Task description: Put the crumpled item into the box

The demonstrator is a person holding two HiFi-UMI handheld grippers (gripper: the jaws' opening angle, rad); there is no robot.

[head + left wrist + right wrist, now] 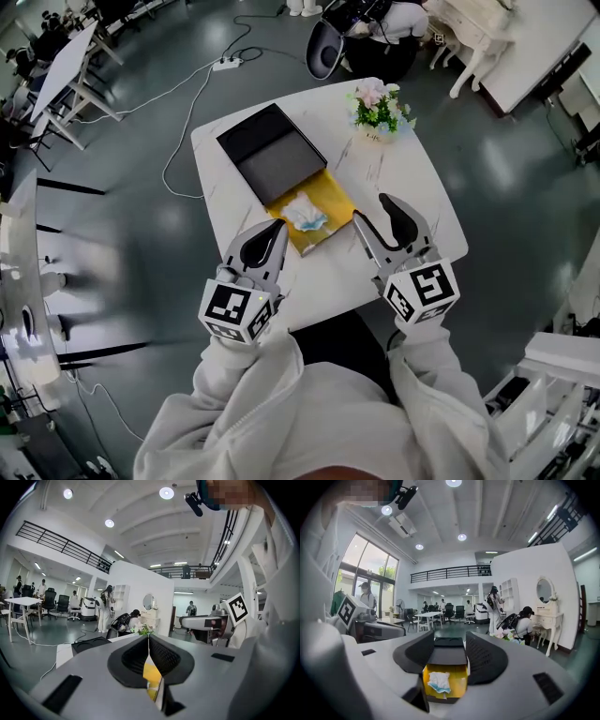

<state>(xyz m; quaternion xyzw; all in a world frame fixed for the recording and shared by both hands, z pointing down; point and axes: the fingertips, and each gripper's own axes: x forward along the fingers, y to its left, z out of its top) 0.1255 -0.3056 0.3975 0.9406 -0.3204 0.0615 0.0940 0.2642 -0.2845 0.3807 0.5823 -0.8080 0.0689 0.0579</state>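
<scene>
Yellow-lined box (330,193) is lying open on the desk (412,178) ahead of both claws | crumpled item (305,217) is resting inside it (job seemingly done, so neither needs a grip) | right claw (371,210) is hovering short of it, jaws apart, gripping nothing | left claw (277,228) is idling alongside, jaws together, empty

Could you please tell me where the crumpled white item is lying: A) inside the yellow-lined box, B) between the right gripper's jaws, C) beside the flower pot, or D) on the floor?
A: the crumpled item rests on the yellow lining of the open box, with the open right gripper clear of it.
</scene>
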